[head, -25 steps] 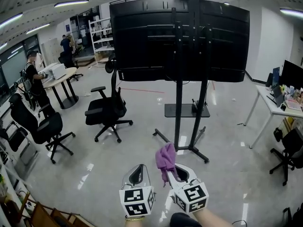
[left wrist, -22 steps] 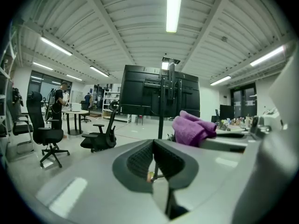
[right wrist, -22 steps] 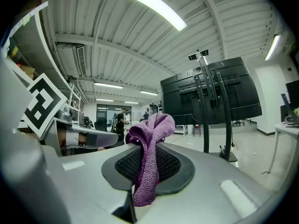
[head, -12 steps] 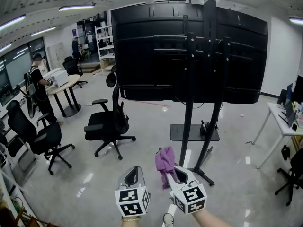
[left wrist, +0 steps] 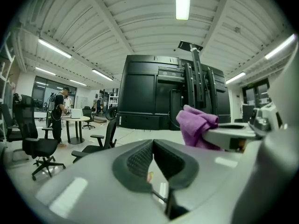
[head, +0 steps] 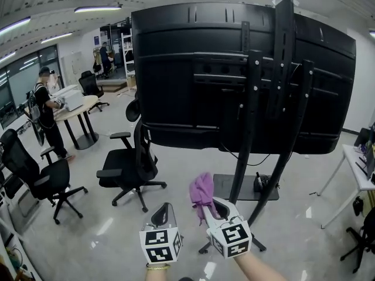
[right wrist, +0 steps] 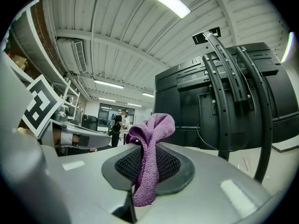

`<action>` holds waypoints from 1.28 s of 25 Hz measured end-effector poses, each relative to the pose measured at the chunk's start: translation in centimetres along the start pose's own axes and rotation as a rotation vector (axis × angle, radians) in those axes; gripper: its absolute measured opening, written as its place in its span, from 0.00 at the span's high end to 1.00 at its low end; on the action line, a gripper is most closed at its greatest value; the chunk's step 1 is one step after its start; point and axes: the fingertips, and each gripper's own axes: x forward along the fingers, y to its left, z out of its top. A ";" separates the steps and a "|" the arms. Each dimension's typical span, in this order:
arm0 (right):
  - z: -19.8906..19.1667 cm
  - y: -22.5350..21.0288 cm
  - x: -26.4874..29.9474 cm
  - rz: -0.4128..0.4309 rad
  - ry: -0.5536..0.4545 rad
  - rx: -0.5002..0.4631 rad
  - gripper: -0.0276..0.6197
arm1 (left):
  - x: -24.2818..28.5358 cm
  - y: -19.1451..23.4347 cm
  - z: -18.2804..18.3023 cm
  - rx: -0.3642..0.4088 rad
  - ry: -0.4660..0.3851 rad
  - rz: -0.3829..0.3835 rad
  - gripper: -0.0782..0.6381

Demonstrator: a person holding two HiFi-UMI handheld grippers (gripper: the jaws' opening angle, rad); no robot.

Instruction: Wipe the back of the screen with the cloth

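Shiny office floor [head: 88, 227] is being seen around a big black screen [head: 193, 81], its back being shown on a tall stand [head: 251, 151]. The purple cloth [head: 203, 193] is being pinched tight by the right gripper [head: 208, 208], in front of the screen and not touching it. No wiping is being done yet; all of it is left. The left gripper [head: 164, 211] is being held closed on nothing.

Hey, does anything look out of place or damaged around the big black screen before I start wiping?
Nothing stands out. The large black screen hangs on its black metal stand with no visible damage on its back. The purple cloth is bunched up but clamped between the right gripper jaws.
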 end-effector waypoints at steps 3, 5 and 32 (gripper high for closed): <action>0.5 -2.8 3.5 -0.030 -0.003 -0.020 0.87 | 3.7 0.8 0.3 0.005 0.013 -0.007 0.88; 0.8 -4.7 6.0 -0.058 -0.011 -0.032 0.87 | 6.2 1.5 0.4 0.016 0.019 -0.015 0.88; 8.3 -13.2 34.9 -0.317 -0.121 -0.140 0.87 | 30.4 15.1 6.9 0.084 -0.010 -0.187 0.88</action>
